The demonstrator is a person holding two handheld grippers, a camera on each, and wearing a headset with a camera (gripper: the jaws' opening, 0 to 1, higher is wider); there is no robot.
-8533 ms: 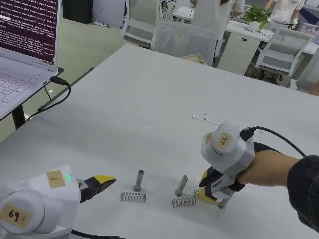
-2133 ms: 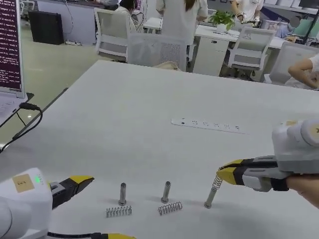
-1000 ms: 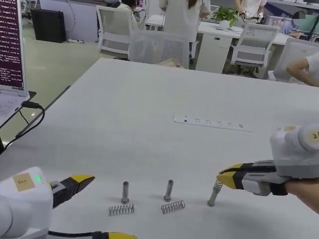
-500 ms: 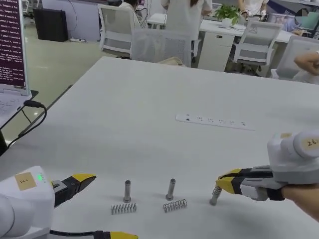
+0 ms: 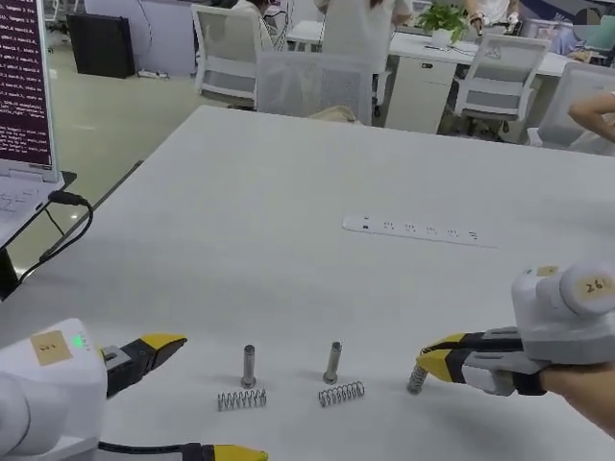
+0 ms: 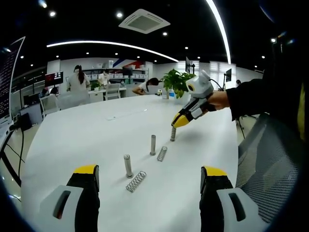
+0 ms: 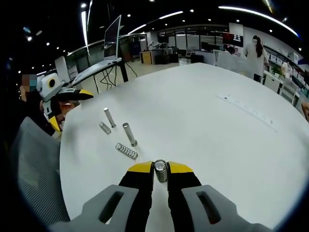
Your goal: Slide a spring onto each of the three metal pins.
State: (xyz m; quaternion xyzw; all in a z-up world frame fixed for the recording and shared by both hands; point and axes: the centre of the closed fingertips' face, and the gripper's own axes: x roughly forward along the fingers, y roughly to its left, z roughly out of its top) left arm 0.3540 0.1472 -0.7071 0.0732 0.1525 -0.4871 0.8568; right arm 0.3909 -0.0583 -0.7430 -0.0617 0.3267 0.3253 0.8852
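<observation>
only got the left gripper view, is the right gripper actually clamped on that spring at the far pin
observer: yes, in the right gripper view the right gripper has its yellow-tipped jaws closed against the small coiled steel spring, one on each side
operator: is it on the pin or beside it
observer: on it, the round top of the short grey metal pin shows inside the coil

Handwritten "26" on tan sticker [image 5: 586, 285] atop right gripper [image 5: 430, 363], scrawl on paper tag [image 5: 50, 348] of left gripper [image 6: 149, 170] unreadable, laptop screen [image 5: 19, 86] text lines too small to read.
</observation>
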